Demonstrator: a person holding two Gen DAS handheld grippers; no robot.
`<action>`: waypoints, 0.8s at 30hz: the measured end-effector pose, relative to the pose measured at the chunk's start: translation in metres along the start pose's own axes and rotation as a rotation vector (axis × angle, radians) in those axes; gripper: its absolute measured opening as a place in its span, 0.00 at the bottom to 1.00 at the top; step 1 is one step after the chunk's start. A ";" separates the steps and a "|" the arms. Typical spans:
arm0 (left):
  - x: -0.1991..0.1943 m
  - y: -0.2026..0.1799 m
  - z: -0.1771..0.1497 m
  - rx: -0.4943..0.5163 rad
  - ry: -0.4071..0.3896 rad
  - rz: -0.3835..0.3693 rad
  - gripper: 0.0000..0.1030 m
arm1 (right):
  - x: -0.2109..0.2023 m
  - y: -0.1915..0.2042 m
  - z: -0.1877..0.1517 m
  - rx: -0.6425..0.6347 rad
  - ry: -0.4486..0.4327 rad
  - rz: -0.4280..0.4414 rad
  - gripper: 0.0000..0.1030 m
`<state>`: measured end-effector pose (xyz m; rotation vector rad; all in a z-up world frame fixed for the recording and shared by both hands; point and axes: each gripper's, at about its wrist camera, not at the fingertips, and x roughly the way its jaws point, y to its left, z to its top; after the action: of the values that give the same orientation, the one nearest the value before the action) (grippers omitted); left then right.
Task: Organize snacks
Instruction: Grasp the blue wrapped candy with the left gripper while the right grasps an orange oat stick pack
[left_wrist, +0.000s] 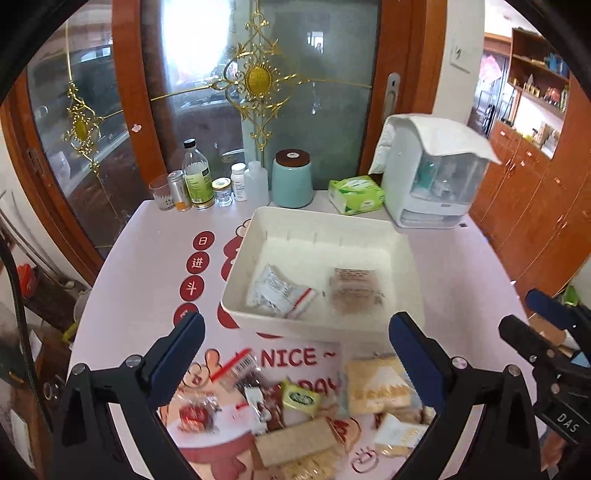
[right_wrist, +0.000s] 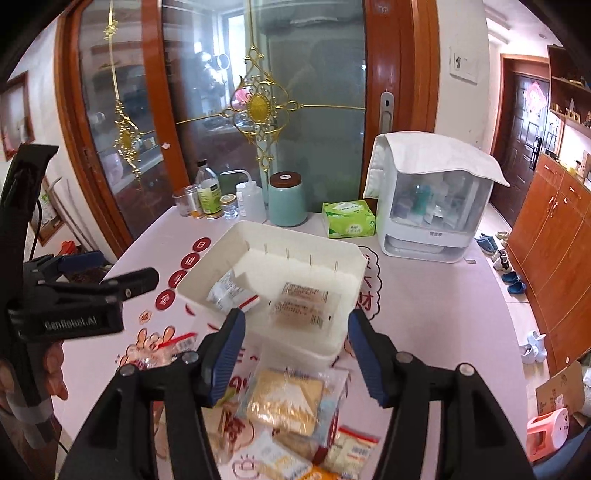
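A white plastic bin (left_wrist: 314, 229) (right_wrist: 332, 254) stands mid-table and holds a white-and-red snack packet (left_wrist: 280, 291) (right_wrist: 231, 291) and a clear packet of brown biscuits (left_wrist: 356, 291) (right_wrist: 304, 304). Several loose snack packs lie on the table in front of it, among them a yellow cracker pack (left_wrist: 376, 384) (right_wrist: 284, 400), a small green pack (left_wrist: 299, 398) and a red-wrapped sweet (left_wrist: 194, 415). My left gripper (left_wrist: 295, 354) is open and empty above the loose snacks. My right gripper (right_wrist: 295, 354) is open and empty above the cracker pack, near the bin's front wall.
Along the table's back edge stand bottles and jars (left_wrist: 199, 184), a teal canister (left_wrist: 291, 181) (right_wrist: 286, 199), a green tissue pack (left_wrist: 356, 194) (right_wrist: 347, 218) and a white cloth-covered appliance (left_wrist: 432, 173) (right_wrist: 432, 199). A glass door is behind; wooden cabinets (right_wrist: 554, 240) at right.
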<state>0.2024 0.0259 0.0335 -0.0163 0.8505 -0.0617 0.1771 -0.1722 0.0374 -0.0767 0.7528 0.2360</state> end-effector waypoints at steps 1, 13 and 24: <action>-0.006 -0.001 -0.004 -0.001 -0.004 -0.006 0.97 | -0.006 -0.001 -0.005 -0.003 -0.004 0.003 0.58; -0.039 -0.028 -0.108 0.129 0.017 0.011 0.97 | -0.033 0.008 -0.081 -0.084 -0.002 -0.008 0.58; 0.034 -0.017 -0.228 -0.029 0.225 -0.003 0.97 | 0.029 0.017 -0.172 -0.168 0.153 -0.034 0.58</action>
<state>0.0520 0.0092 -0.1417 -0.0389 1.0762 -0.0547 0.0786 -0.1769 -0.1080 -0.2694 0.8817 0.2628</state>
